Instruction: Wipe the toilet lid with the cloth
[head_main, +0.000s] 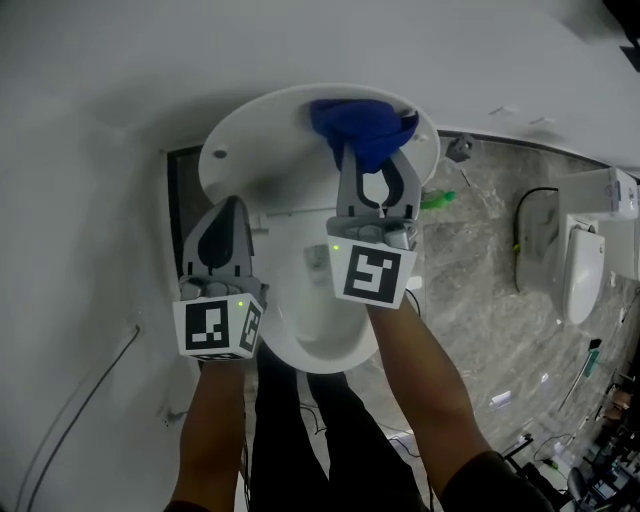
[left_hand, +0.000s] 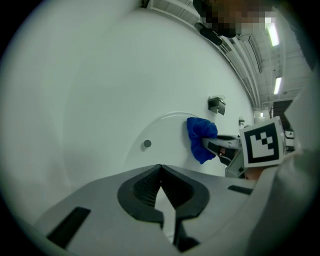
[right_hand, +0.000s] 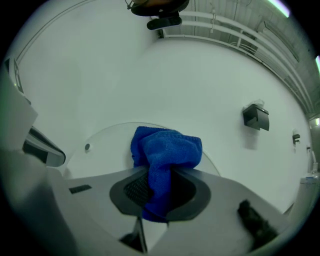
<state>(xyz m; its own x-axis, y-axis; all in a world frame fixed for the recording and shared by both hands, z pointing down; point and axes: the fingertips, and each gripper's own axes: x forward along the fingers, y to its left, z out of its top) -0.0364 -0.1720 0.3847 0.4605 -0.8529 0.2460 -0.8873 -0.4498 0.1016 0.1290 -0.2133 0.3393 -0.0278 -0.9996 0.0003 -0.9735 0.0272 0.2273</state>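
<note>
The white toilet lid (head_main: 260, 150) stands raised against the white wall. A blue cloth (head_main: 362, 125) is bunched on its upper right part, with my right gripper (head_main: 370, 158) shut on it. In the right gripper view the cloth (right_hand: 165, 150) hangs between the jaws and touches the lid (right_hand: 100, 150). My left gripper (head_main: 232, 205) is shut with nothing in it and sits at the lid's lower left. The left gripper view shows its closed tips (left_hand: 160, 167) before the lid (left_hand: 160, 135), and the cloth (left_hand: 200, 137) further right.
Below the lid lies the toilet bowl (head_main: 320, 330), with the person's legs in front of it. A grey marbled floor (head_main: 500, 330) spreads to the right, with a second toilet (head_main: 585, 260) and cables. A paper holder (right_hand: 256, 117) is fixed to the wall.
</note>
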